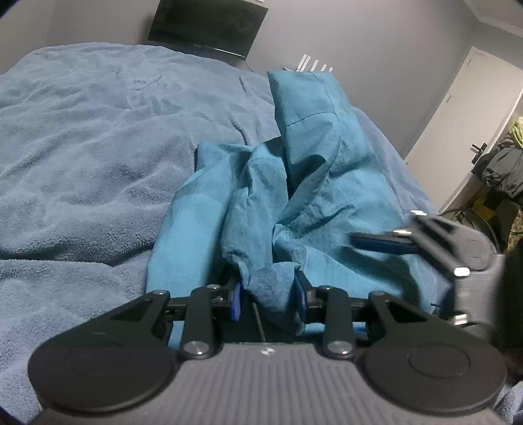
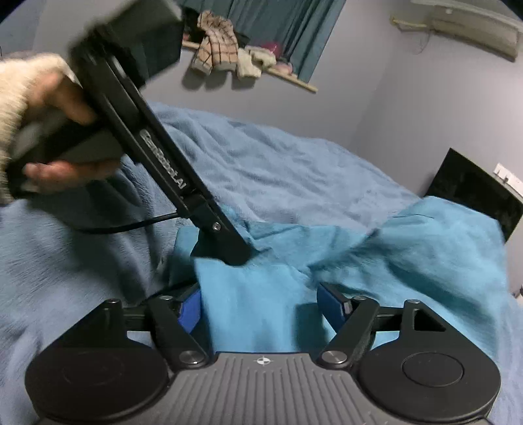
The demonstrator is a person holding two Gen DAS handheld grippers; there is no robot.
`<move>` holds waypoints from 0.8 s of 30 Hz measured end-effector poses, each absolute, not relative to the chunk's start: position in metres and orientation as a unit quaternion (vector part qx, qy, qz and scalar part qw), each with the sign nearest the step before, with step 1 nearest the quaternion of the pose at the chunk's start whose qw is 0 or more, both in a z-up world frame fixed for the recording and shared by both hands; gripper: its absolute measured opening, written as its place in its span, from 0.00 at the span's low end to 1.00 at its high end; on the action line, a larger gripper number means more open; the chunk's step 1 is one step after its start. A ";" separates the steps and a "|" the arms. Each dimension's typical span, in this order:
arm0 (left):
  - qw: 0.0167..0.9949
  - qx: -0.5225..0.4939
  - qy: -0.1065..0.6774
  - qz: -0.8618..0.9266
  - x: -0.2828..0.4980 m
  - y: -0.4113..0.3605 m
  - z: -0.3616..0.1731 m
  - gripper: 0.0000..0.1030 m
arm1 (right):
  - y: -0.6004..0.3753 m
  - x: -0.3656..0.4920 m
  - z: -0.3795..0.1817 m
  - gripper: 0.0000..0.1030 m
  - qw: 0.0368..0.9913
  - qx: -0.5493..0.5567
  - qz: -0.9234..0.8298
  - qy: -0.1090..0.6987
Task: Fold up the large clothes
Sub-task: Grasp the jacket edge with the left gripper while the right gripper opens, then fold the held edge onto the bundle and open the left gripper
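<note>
A teal garment [image 1: 313, 157] lies crumpled on a light blue fleecy blanket [image 1: 98, 147] that covers a bed. My left gripper [image 1: 268, 297] is shut on a bunched fold of that garment, and the fabric fills the gap between its blue pads. In the right wrist view a hand [image 2: 55, 130] holds the left gripper [image 2: 228, 251], whose tip rests in the garment [image 2: 408, 261]. My right gripper [image 2: 260, 305] is open wide over a flat part of the cloth, and its pads do not touch it. It shows blurred at the right of the left wrist view [image 1: 376, 235].
The blanket [image 2: 278, 163] spreads wide to the left of the garment. A black screen [image 1: 209, 26] leans at the wall behind the bed. A white door [image 1: 467, 130] and hanging dark jackets [image 1: 500, 166] stand to the right. A wall shelf [image 2: 228, 55] carries cloths.
</note>
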State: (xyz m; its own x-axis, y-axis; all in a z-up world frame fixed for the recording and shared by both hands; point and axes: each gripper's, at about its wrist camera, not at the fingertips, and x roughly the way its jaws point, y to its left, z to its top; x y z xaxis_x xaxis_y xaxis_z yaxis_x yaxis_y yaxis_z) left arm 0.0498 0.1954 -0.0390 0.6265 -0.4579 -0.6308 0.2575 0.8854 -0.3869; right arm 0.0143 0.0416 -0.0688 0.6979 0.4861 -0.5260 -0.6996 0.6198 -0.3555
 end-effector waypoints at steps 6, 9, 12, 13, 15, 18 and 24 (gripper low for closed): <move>0.891 -0.135 0.389 -0.189 0.049 0.197 -0.039 0.29 | -0.039 0.010 -0.024 0.72 0.919 -0.158 0.301 0.201; 0.893 -0.129 0.388 -0.186 0.045 0.194 -0.037 0.29 | -0.082 0.030 -0.012 0.69 0.947 -0.080 0.238 0.203; 0.897 -0.119 0.386 -0.181 0.041 0.190 -0.034 0.29 | -0.117 0.057 -0.022 0.59 0.963 -0.037 0.126 0.237; 0.898 -0.115 0.385 -0.180 0.040 0.190 -0.033 0.29 | -0.131 0.069 -0.030 0.59 0.960 -0.007 0.095 0.263; 0.900 -0.111 0.384 -0.177 0.037 0.190 -0.032 0.29 | -0.152 0.089 -0.048 0.58 0.946 0.059 0.080 0.309; 0.899 -0.116 0.385 -0.175 0.033 0.194 -0.031 0.25 | -0.162 0.097 -0.069 0.52 0.932 0.117 0.113 0.325; 0.899 -0.138 0.389 -0.148 0.022 0.216 -0.026 0.20 | -0.144 0.120 -0.074 0.53 0.929 0.090 0.151 0.324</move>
State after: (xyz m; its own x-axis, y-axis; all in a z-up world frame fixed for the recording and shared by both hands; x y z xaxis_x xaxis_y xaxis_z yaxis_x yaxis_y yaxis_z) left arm 0.0219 0.2157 -0.0259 0.6542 -0.3732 -0.6578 0.1579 0.9180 -0.3637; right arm 0.1201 -0.1437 -0.0744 0.7438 0.3393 -0.5758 -0.2224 0.9381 0.2655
